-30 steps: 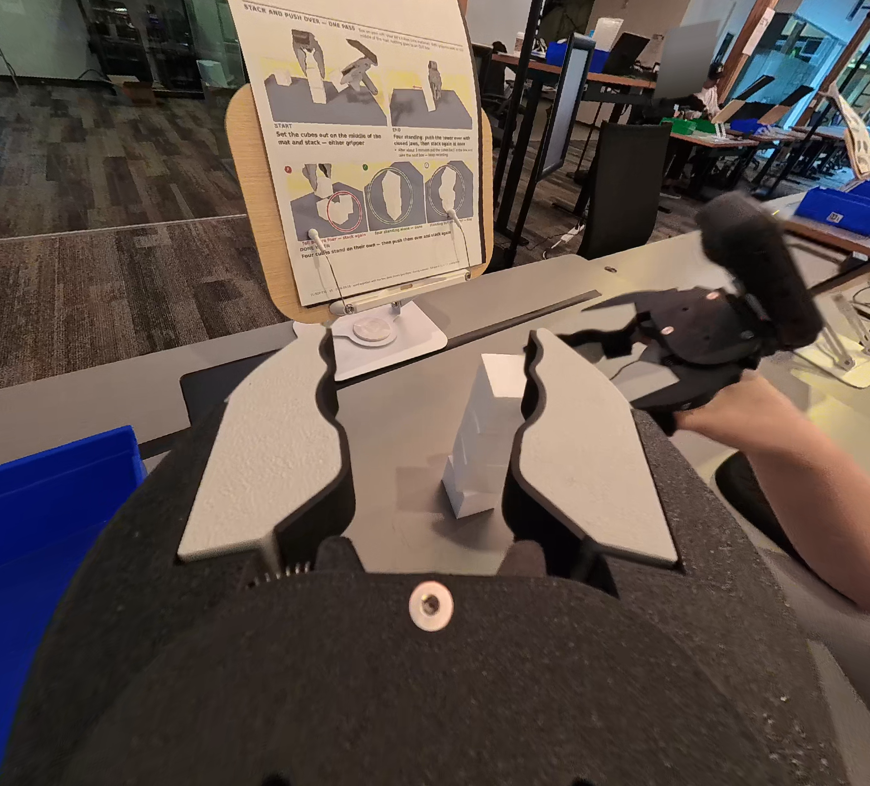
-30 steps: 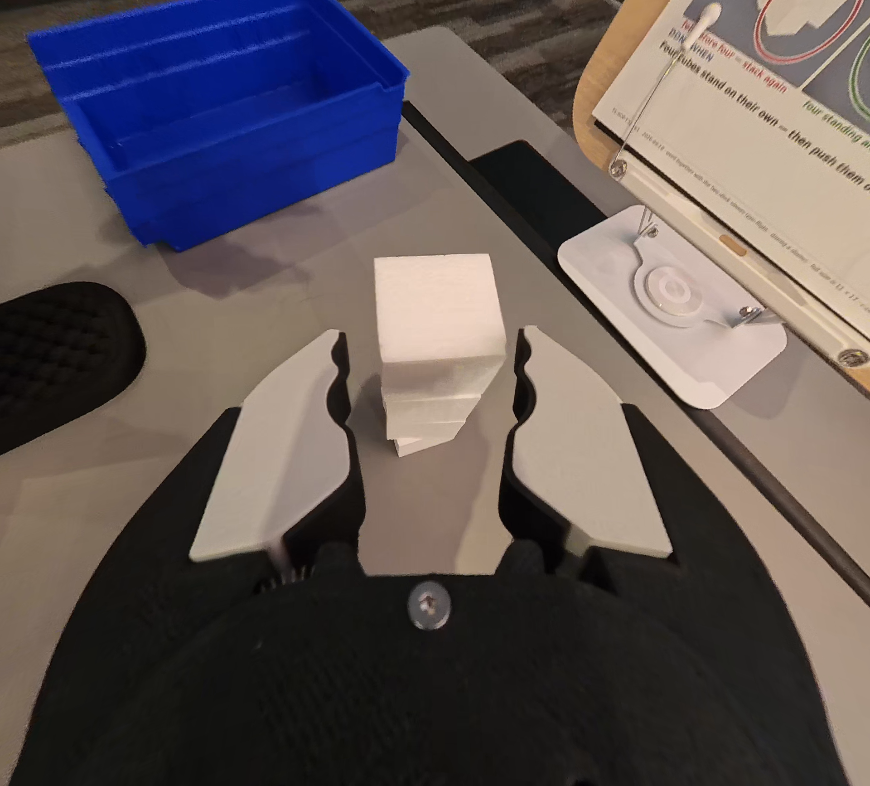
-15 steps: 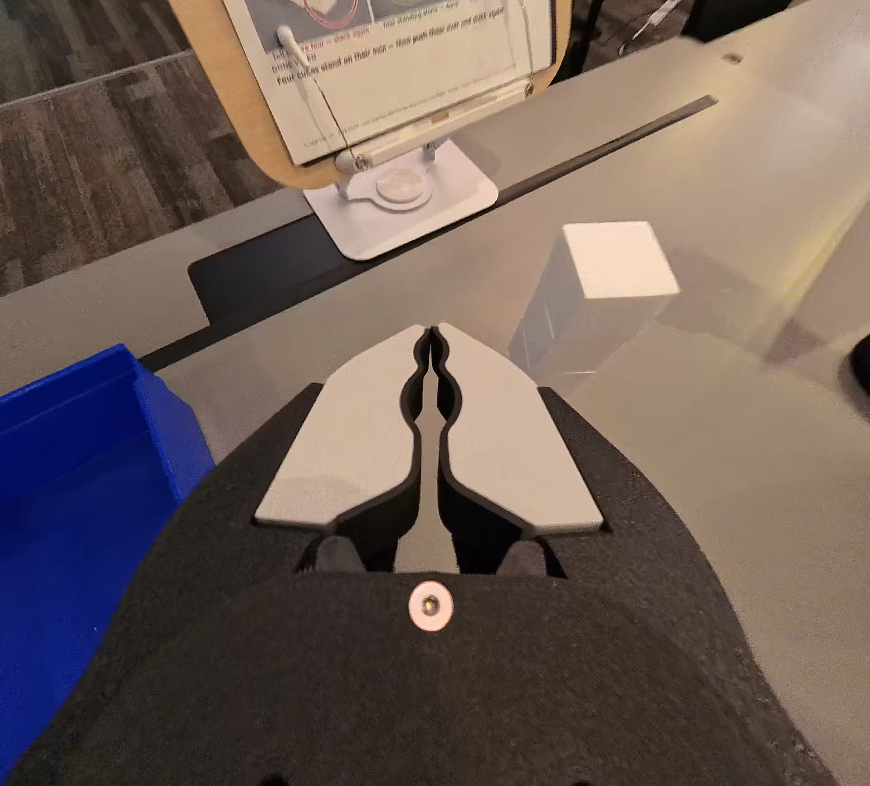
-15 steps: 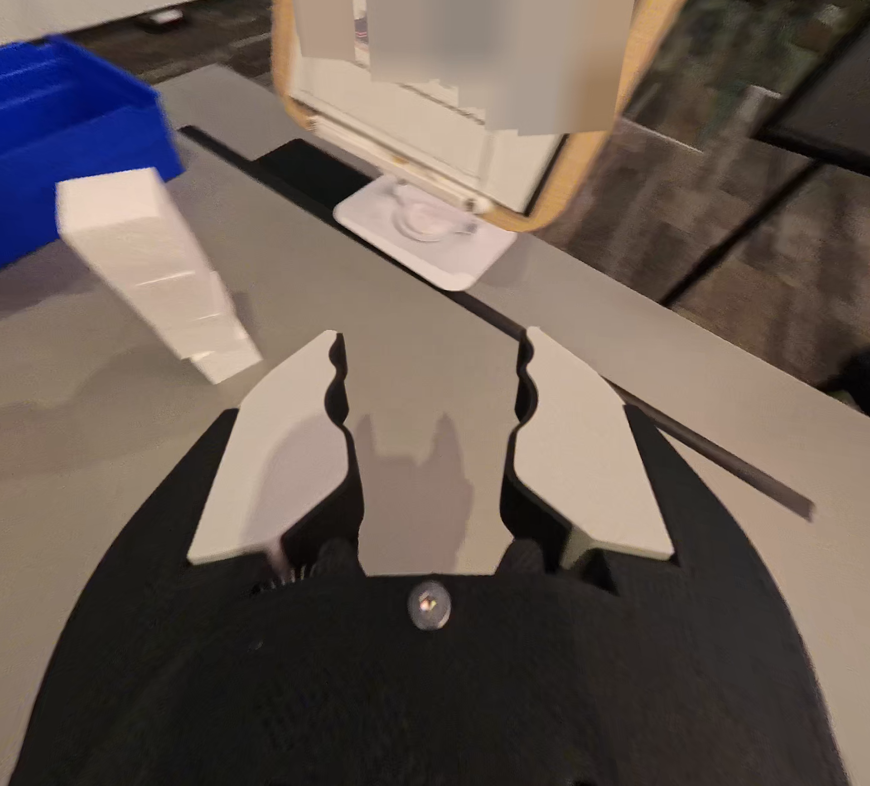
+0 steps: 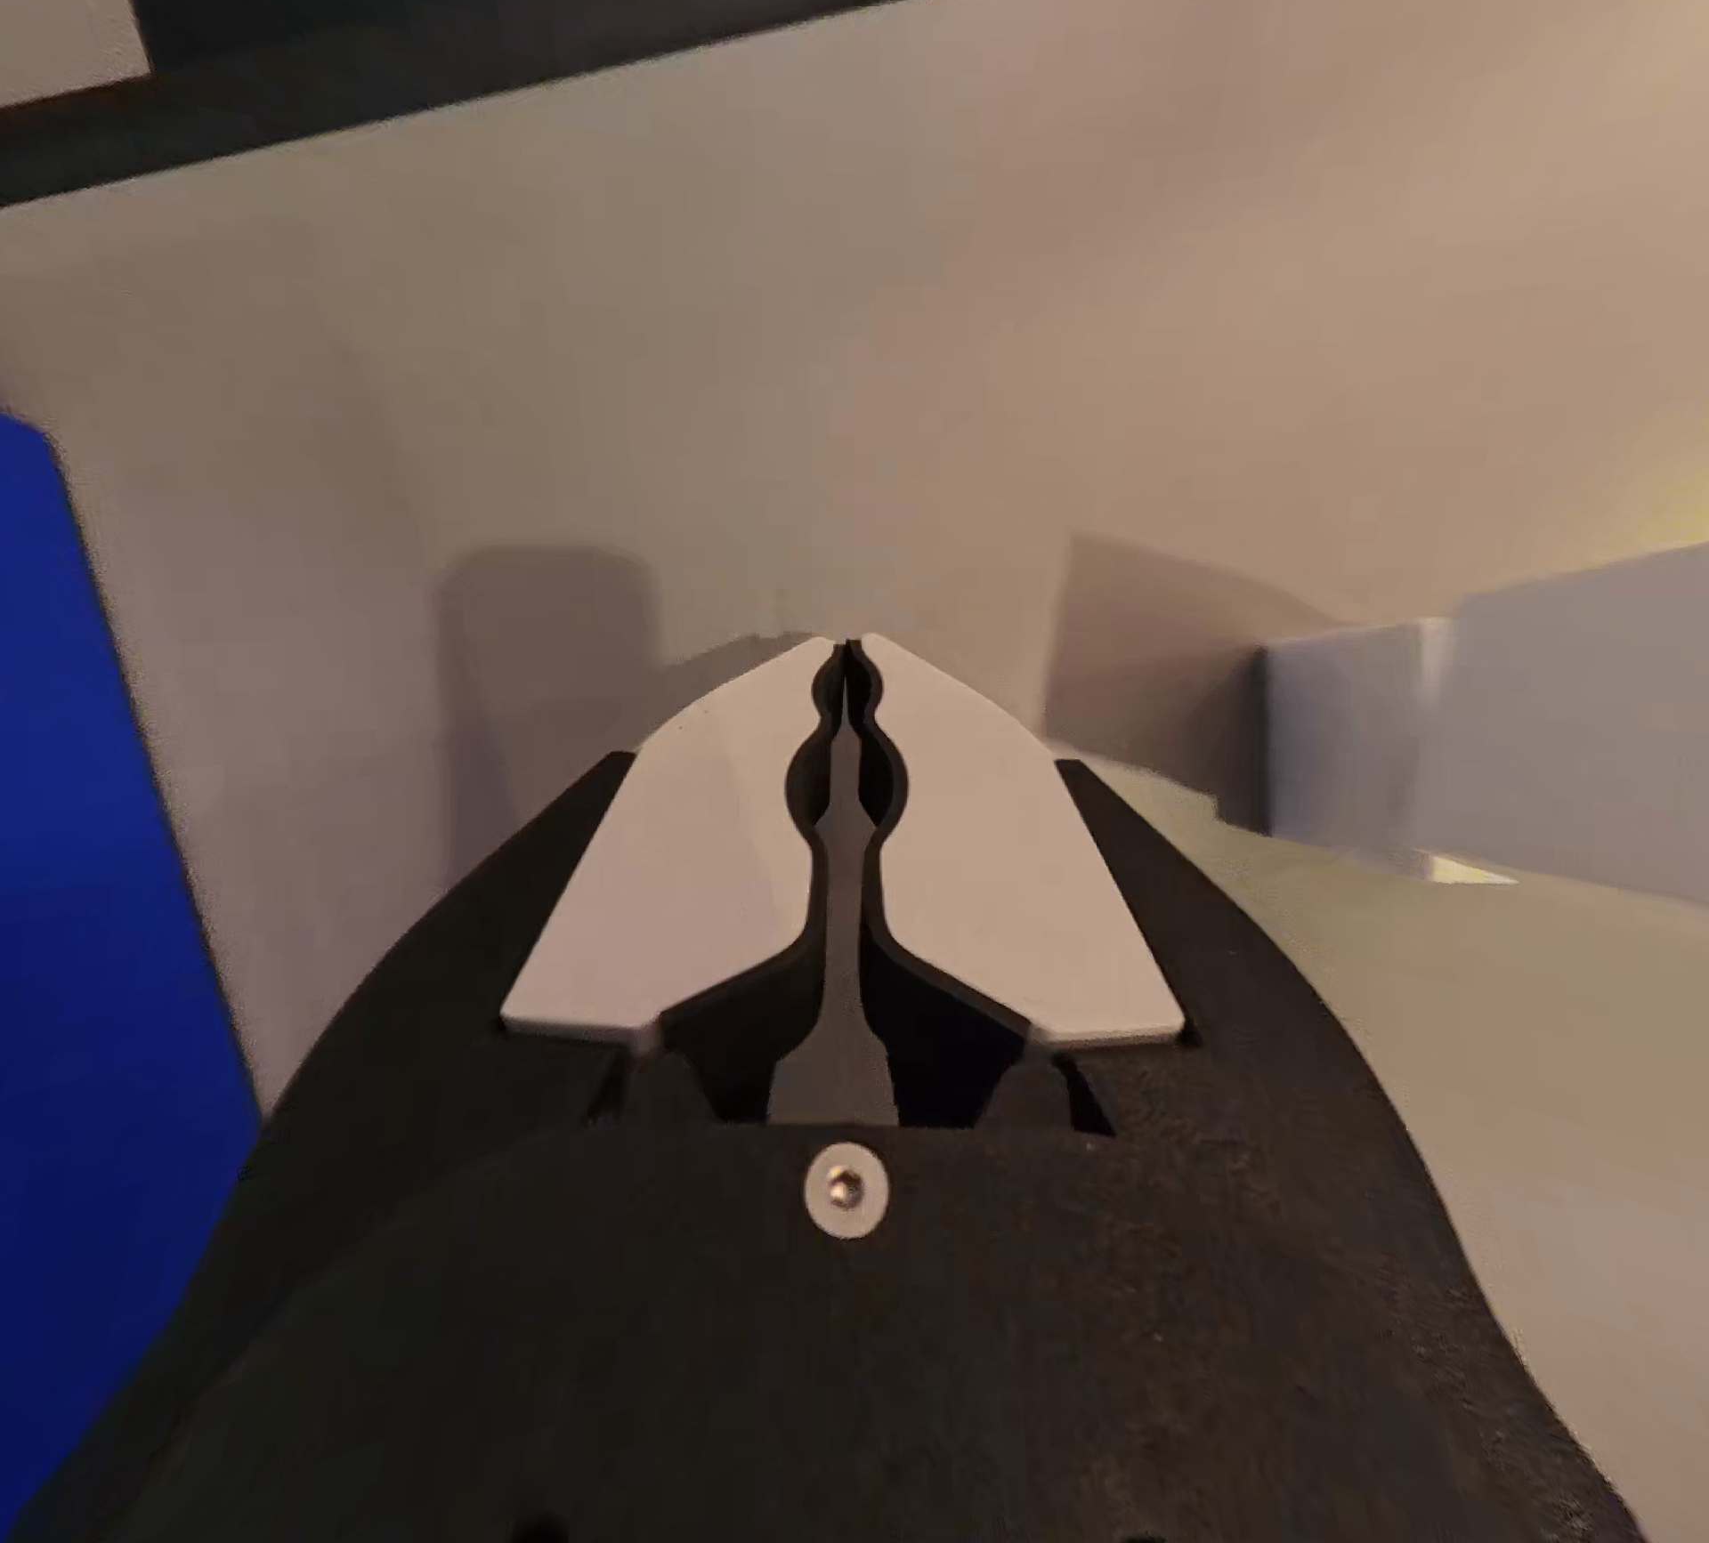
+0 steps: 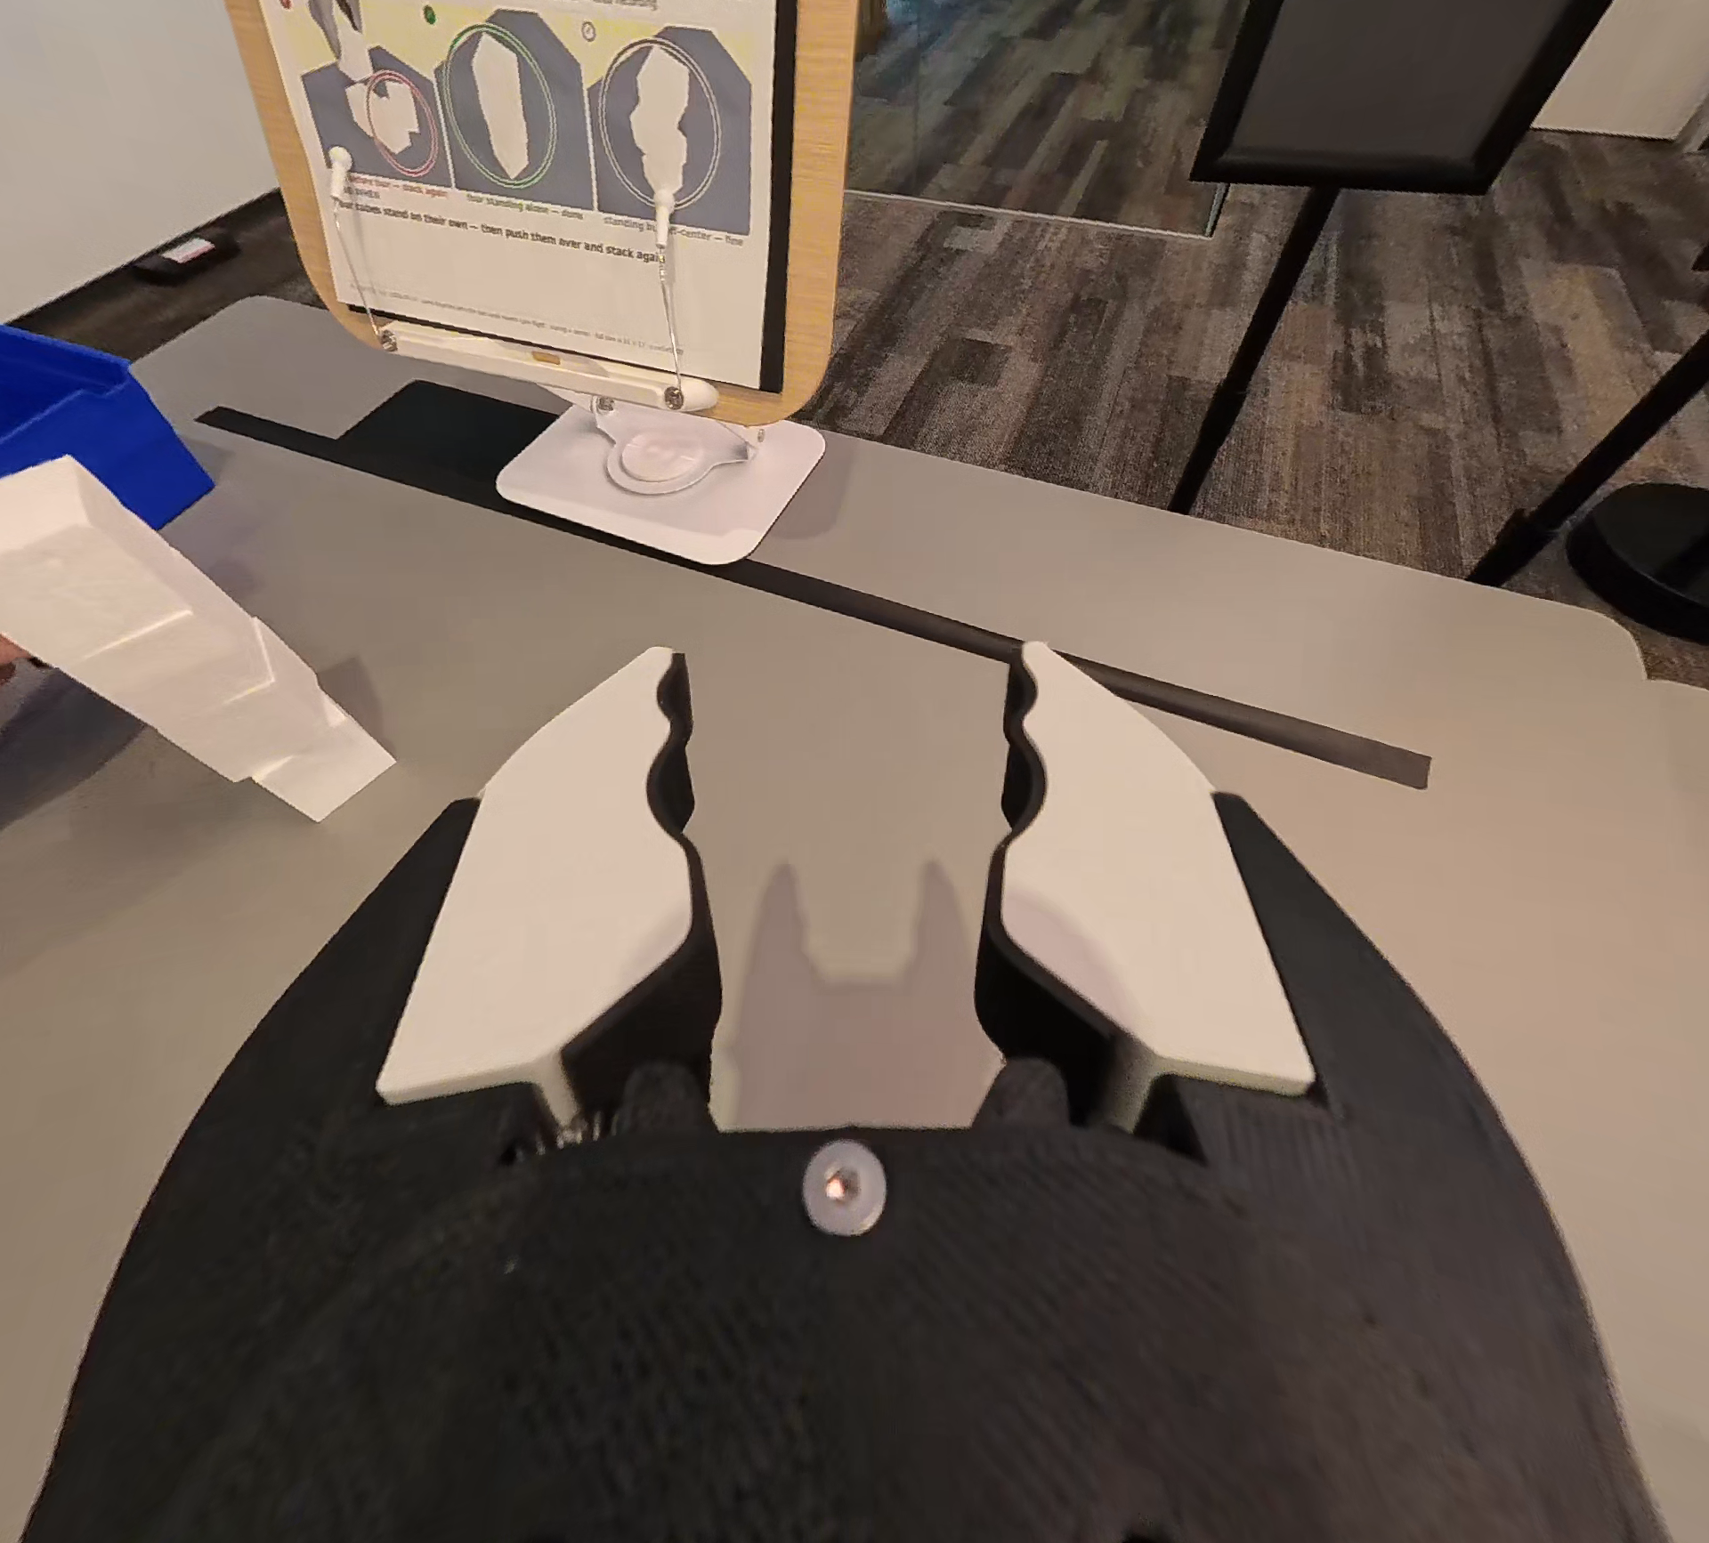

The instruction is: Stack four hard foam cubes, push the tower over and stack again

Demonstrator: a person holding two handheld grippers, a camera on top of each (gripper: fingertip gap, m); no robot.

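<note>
Tabletop: smooth matt grey surface, faint sheen; a black matt strip runs across it.
Foam cubes: white, finely grained foam, matt, sharp edges.
Left gripper: jaws faced with pale grey matt plates on black edging; body black, rough and grainy; one bright metal screw.
Right gripper: same pale matt plates; black body shows fine ridged layer lines.
Bin: blue plastic, slightly glossy.
Stand: white smooth plastic base, light wood-grain board, thin metal wire clips.
Sheet: printed paper, matt.
Floor: mottled carpet-like planks.
</note>
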